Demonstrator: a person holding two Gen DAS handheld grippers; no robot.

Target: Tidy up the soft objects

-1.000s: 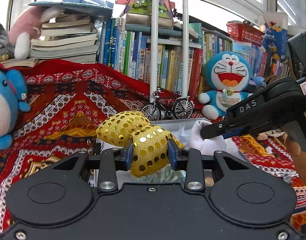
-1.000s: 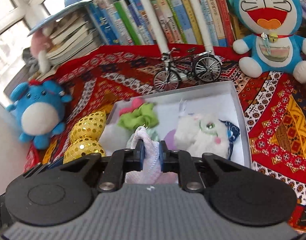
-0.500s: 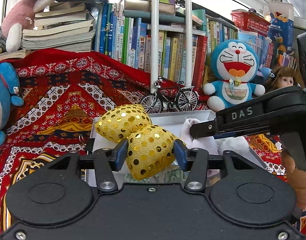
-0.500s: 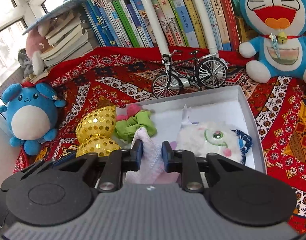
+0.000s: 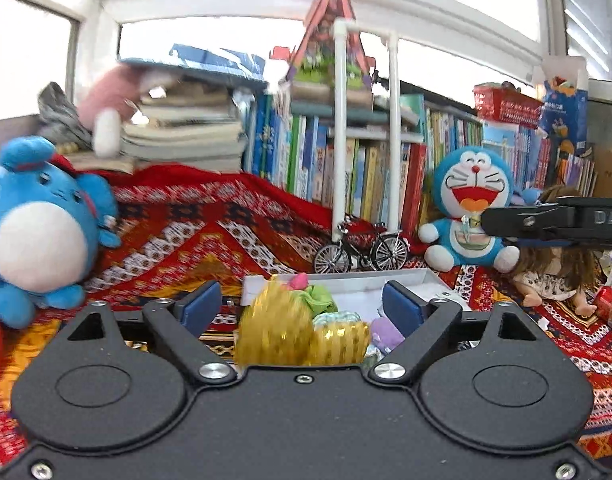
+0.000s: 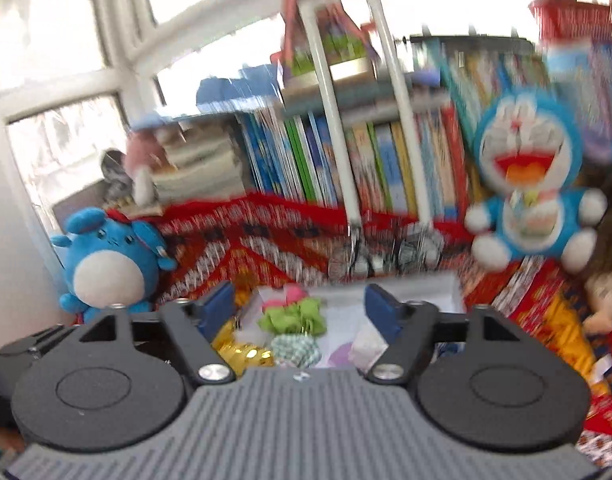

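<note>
My left gripper (image 5: pixel 302 306) is open and empty, raised above the white box (image 5: pixel 421 280). The gold sequin bow (image 5: pixel 294 334) lies loose below it at the box's left end, beside a green scrunchie (image 5: pixel 319 298). My right gripper (image 6: pixel 300 306) is open and empty too, also above the box (image 6: pixel 425 284). Below it lie the gold bow (image 6: pixel 242 350), the green scrunchie (image 6: pixel 298 318), a checked green piece (image 6: pixel 296 346) and a pale cloth (image 6: pixel 367 346). The right gripper's fingers (image 5: pixel 545 222) show at the right edge of the left wrist view. The right wrist view is blurred.
A patterned red cloth (image 5: pixel 210 240) covers the surface. A blue round plush (image 5: pixel 42 232) sits at the left, a Doraemon plush (image 5: pixel 471 210) and a doll (image 5: pixel 553 276) at the right. A model bicycle (image 5: pixel 361 250) stands behind the box, before a white pipe frame (image 5: pixel 339 128) and book rows.
Both grippers have opened and lifted. The left let go of the gold bow and the right let go of the pale cloth; both now lie at or in the box.
</note>
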